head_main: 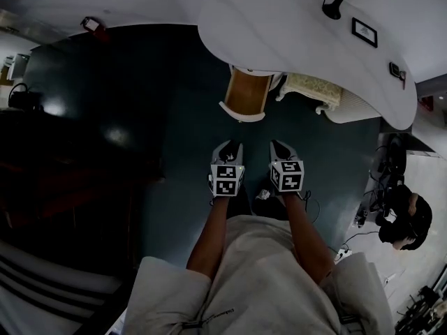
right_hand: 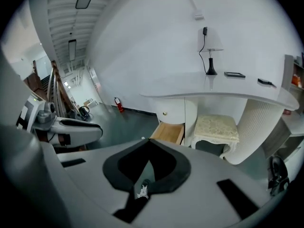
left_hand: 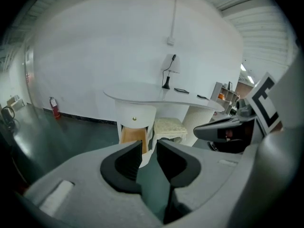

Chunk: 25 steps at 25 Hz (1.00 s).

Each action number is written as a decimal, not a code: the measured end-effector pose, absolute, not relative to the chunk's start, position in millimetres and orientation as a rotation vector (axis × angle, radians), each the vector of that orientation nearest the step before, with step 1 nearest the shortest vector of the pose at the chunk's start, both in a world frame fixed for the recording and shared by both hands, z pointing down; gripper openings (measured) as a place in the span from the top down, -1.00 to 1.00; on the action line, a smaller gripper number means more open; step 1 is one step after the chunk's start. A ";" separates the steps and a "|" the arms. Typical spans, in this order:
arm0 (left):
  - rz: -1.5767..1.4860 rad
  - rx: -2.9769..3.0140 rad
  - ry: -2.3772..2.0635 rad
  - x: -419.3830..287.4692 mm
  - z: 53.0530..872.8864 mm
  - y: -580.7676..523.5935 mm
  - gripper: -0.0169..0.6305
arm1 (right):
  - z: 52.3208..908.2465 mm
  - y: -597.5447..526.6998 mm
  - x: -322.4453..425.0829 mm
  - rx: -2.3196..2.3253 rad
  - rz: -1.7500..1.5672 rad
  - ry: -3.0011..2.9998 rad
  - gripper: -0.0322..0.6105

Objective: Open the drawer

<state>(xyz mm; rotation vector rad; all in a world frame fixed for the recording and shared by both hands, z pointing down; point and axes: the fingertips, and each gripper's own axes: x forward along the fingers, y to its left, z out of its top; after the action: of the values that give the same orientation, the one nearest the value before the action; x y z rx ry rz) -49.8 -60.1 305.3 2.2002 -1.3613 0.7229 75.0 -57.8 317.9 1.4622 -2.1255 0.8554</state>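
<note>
The white curved desk (head_main: 293, 26) has a low drawer (head_main: 246, 95) standing pulled out, its wooden inside showing. Above it a white front with a brass knob (left_hand: 134, 119) is closed. Both grippers hang side by side over the dark floor, well short of the drawer and touching nothing. My left gripper (head_main: 229, 145) is open, with a clear gap between its black pads (left_hand: 126, 163) and the drawer (left_hand: 133, 136) seen beyond them. My right gripper (head_main: 281, 145) is shut, its pad tips meeting (right_hand: 149, 142) with nothing between them; the drawer (right_hand: 171, 132) lies ahead of it.
A cream-cushioned stool (head_main: 312, 88) stands right of the drawer under the desk. A black lamp (head_main: 333, 7) and small items sit on the desktop. A fire extinguisher (head_main: 91, 25) stands by the far wall. Another person (head_main: 405, 222) and floor cables are at the right; dark furniture at the left.
</note>
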 end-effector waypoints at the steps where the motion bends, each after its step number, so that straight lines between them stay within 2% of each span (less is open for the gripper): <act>1: 0.712 2.205 -1.369 -48.3 298.2 -56.2 0.63 | 308.5 -55.4 75.4 1.467 0.858 -2.141 0.85; 8: 0.676 2.203 -1.348 -21.4 277.9 -31.4 0.63 | 281.1 -43.4 78.6 1.444 0.822 -2.228 0.85; 15: 0.674 2.203 -1.435 -30.6 268.7 -3.0 0.64 | 272.9 -8.5 68.6 1.413 0.812 -2.292 0.85; 19: 0.650 2.192 -1.458 -25.2 271.8 17.9 0.86 | 272.7 13.1 78.1 1.406 0.782 -2.300 0.85; 25: 0.583 2.167 -1.428 -13.9 267.9 39.4 0.91 | 274.0 33.3 97.2 1.404 0.792 -2.285 0.85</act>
<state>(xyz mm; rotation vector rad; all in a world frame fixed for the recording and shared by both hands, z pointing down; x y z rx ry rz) -13.9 39.4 267.9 2.1674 -1.4278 0.5831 97.2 33.3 274.0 1.4036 -2.2855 0.7918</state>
